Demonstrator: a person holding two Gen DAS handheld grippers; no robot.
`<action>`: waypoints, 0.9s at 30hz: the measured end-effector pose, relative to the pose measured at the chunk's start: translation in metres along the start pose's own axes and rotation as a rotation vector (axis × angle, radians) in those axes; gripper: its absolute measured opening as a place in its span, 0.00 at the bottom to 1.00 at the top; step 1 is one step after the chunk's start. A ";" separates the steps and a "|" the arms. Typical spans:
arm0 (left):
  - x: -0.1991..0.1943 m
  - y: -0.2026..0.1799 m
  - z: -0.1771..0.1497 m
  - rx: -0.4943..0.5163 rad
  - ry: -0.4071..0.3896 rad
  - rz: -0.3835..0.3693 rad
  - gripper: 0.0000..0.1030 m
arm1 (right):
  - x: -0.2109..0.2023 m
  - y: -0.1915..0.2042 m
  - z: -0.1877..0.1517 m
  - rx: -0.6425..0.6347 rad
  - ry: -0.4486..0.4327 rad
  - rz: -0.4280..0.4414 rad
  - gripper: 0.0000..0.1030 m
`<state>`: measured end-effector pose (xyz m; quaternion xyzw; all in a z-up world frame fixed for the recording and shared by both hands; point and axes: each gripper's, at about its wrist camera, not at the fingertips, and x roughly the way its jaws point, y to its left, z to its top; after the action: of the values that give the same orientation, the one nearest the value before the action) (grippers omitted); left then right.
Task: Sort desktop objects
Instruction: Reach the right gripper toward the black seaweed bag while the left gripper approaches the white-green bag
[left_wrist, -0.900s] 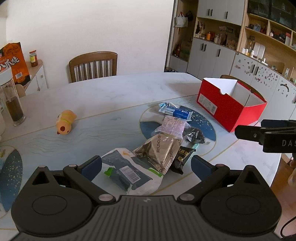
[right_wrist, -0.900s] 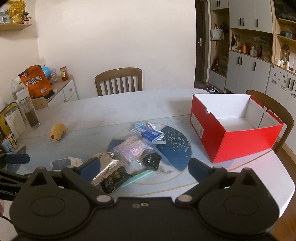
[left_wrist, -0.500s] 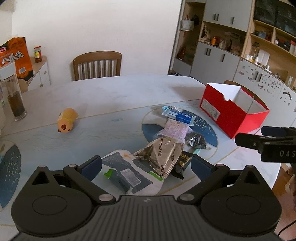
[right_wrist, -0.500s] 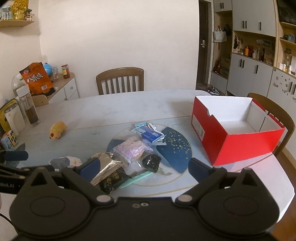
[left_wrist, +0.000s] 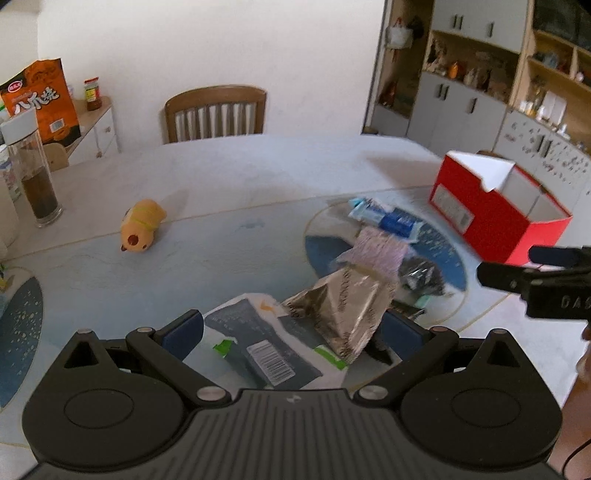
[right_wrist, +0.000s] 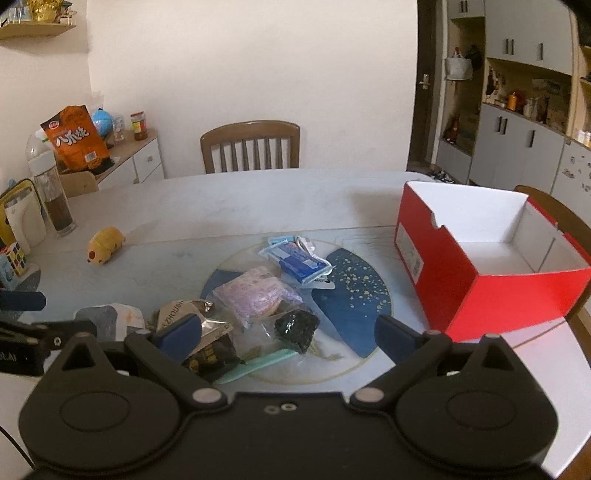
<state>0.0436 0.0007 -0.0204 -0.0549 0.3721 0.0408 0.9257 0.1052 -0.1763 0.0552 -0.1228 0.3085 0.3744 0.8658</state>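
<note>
While both claws hung above the near edge of the table (right_wrist: 258, 192), I saw a glass bottle (right_wrist: 55, 199) of dark liquid near the left edge, with a yellow plush toy (right_wrist: 105, 245) lying a little inboard of it. My left gripper (left_wrist: 293, 332) had its jaws spread wide and held nothing; a white-and-grey pouch (left_wrist: 273, 350) lay flat just below and between its fingers. Touching that pouch on the right, a crumpled silver packet (left_wrist: 343, 299) leaned over a black-and-gold sachet (right_wrist: 210, 356). Behind them, mid-table, lay a purple-patterned bag (right_wrist: 255, 295), a clear bag of dark pieces (right_wrist: 295, 326) and a blue-and-white packet (right_wrist: 295, 260). My right gripper (right_wrist: 288, 328) was equally wide open and empty above these. The red box (right_wrist: 480, 291) stood open-topped near the right edge, well apart from the pile.
</note>
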 end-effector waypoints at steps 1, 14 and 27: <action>0.004 0.000 0.000 -0.003 0.010 0.016 1.00 | 0.005 -0.002 0.001 -0.001 0.008 0.006 0.97; 0.040 0.005 -0.011 -0.095 0.109 0.112 1.00 | 0.052 -0.011 0.004 -0.050 0.056 0.049 0.94; 0.058 0.010 -0.017 -0.152 0.138 0.137 0.99 | 0.096 -0.019 -0.001 -0.055 0.140 0.054 0.89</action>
<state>0.0724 0.0107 -0.0730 -0.1019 0.4337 0.1284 0.8860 0.1692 -0.1351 -0.0058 -0.1642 0.3609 0.3966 0.8280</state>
